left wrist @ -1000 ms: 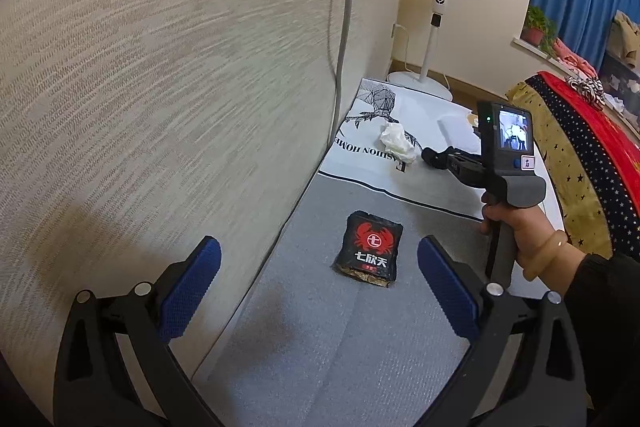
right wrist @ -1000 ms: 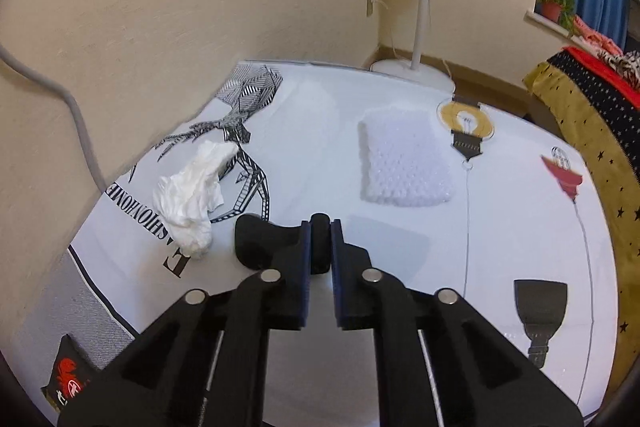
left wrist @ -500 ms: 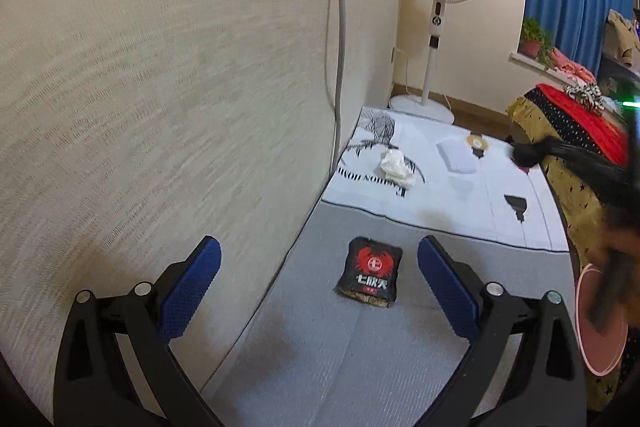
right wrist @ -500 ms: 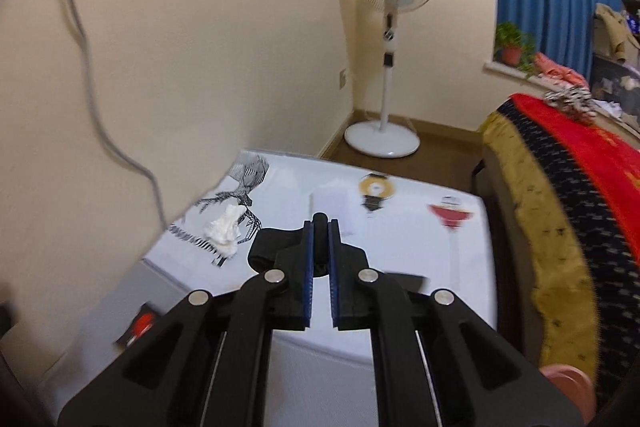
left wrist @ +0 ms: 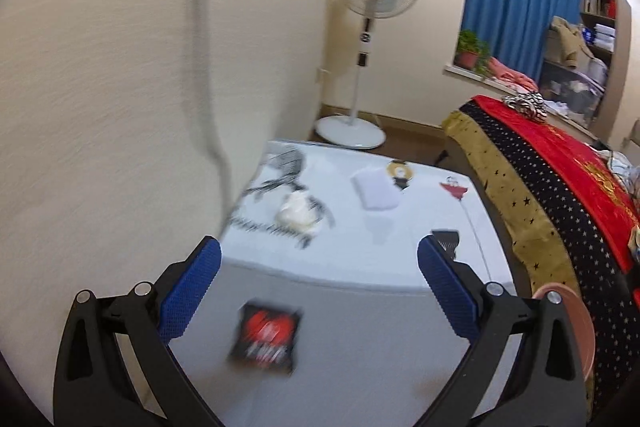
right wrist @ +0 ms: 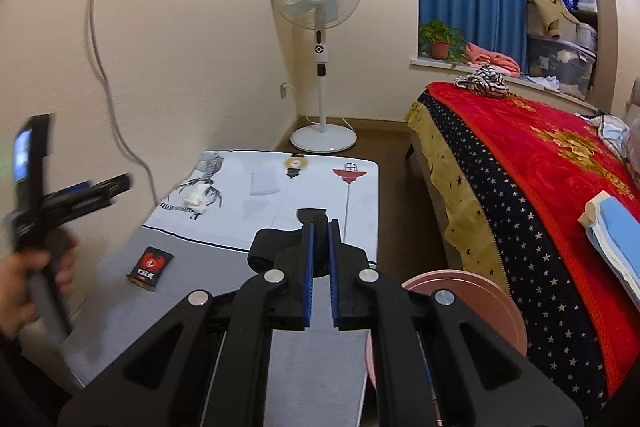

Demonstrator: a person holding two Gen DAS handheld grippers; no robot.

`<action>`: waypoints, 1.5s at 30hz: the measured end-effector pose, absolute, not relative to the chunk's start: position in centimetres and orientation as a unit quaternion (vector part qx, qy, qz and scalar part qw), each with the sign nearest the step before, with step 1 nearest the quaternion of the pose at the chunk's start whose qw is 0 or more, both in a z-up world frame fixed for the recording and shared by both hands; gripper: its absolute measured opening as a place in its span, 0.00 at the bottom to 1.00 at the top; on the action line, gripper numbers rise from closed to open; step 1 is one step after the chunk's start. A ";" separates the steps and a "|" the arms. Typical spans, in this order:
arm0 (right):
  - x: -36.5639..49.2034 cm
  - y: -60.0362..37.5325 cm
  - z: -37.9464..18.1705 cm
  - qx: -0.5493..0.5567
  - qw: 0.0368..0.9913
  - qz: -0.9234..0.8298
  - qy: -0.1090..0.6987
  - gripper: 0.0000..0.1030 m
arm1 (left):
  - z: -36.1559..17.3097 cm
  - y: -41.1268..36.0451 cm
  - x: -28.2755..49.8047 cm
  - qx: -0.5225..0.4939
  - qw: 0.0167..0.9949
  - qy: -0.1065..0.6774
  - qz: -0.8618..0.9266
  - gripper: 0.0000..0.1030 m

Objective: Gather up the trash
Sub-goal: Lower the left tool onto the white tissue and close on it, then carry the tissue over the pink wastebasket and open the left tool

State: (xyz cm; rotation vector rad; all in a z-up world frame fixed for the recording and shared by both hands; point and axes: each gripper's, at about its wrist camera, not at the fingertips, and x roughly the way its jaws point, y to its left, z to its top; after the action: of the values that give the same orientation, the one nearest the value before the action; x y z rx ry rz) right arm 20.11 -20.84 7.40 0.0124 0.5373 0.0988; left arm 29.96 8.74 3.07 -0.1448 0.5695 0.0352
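Two pieces of trash lie on the table: a crumpled tissue on the white printed cloth, and a black-and-red packet on the grey part; a third, a soft black item, is pinched in the nearly closed right gripper. The left gripper is held wide open and empty over the packet; that packet is judged light, flat and slippery, best taken across its edges. A wall crowds the left; a pink bin stands beside the table's right edge.
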 end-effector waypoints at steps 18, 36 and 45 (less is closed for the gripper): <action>22.6 -25.6 4.0 0.032 0.945 0.007 0.325 0.07 | -9.2 9.2 47.8 -0.049 0.945 0.314 0.074 0.74; 23.0 -25.9 3.5 0.039 0.943 0.005 0.332 0.07 | -9.7 10.3 48.4 -0.079 0.929 0.359 0.041 0.07; 22.3 -26.6 4.7 0.039 0.950 0.001 0.308 0.07 | -0.1 7.7 40.2 -0.084 0.952 0.292 -0.044 0.06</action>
State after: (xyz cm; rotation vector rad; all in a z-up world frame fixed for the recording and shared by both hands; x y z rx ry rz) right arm 22.29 -26.57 4.74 0.0787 0.6271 0.0020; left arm 40.24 7.69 -0.13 -0.1702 0.5933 -0.0901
